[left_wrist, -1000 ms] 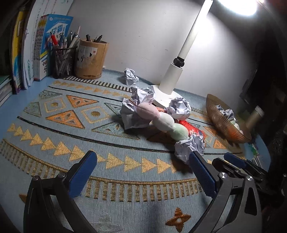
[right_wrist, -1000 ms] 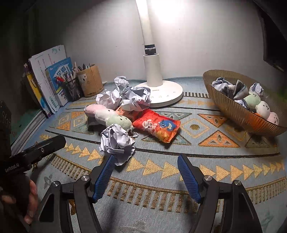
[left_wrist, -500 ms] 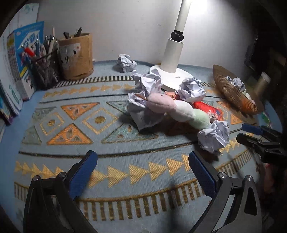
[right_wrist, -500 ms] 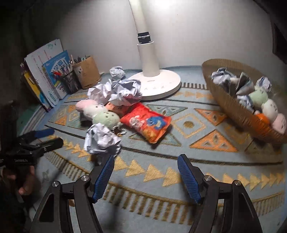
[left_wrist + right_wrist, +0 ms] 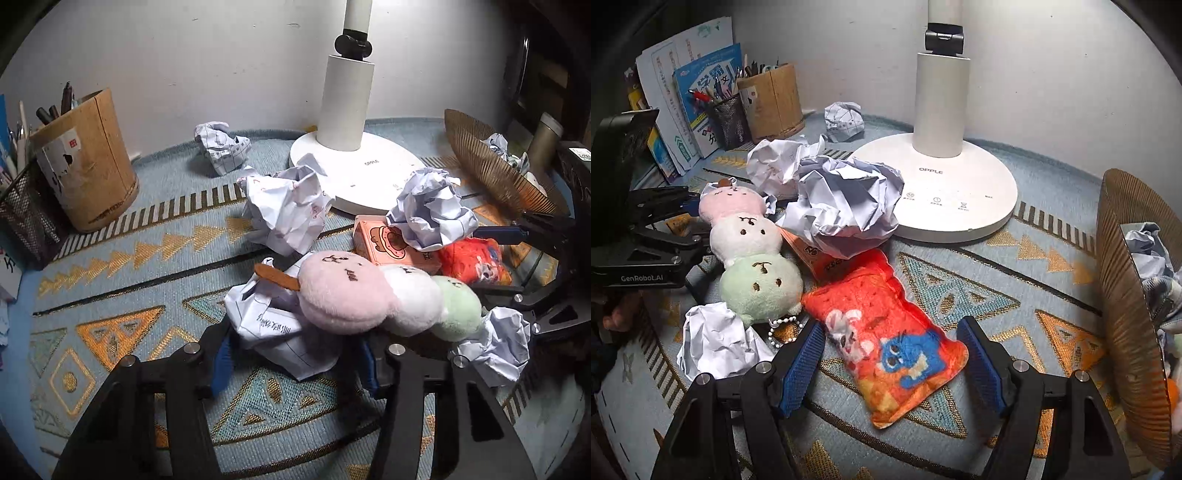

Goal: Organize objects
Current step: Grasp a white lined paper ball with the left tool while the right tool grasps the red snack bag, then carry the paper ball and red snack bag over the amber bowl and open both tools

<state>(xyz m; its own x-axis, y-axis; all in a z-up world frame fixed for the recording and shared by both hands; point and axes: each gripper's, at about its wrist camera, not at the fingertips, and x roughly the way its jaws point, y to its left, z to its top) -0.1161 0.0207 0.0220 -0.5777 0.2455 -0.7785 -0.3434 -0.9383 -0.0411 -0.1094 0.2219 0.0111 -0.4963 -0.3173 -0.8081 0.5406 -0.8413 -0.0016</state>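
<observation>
- The crumpled white paper ball with writing (image 5: 280,328) lies on the blue patterned mat (image 5: 110,258), under the pink end of the pink-white-green plush toy (image 5: 388,295).
- Your left gripper (image 5: 295,354) was wide a sec ago; now it's closing round that paper. Can't tell if pads touch yet.
- Your right gripper (image 5: 897,354) moved in too, half open & holding nothing, astride the red plush snack bag (image 5: 886,343).
- Both pickups look close; the brown ribbed basket (image 5: 1126,295) prob next.

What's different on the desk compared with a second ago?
Both grippers moved in. The left gripper now straddles the crumpled paper under the pink end of the three-ball plush, its jaws closing. The right gripper now brackets the orange plush pouch, not gripping it. Nothing was lifted; the lamp and basket stayed put.
</observation>
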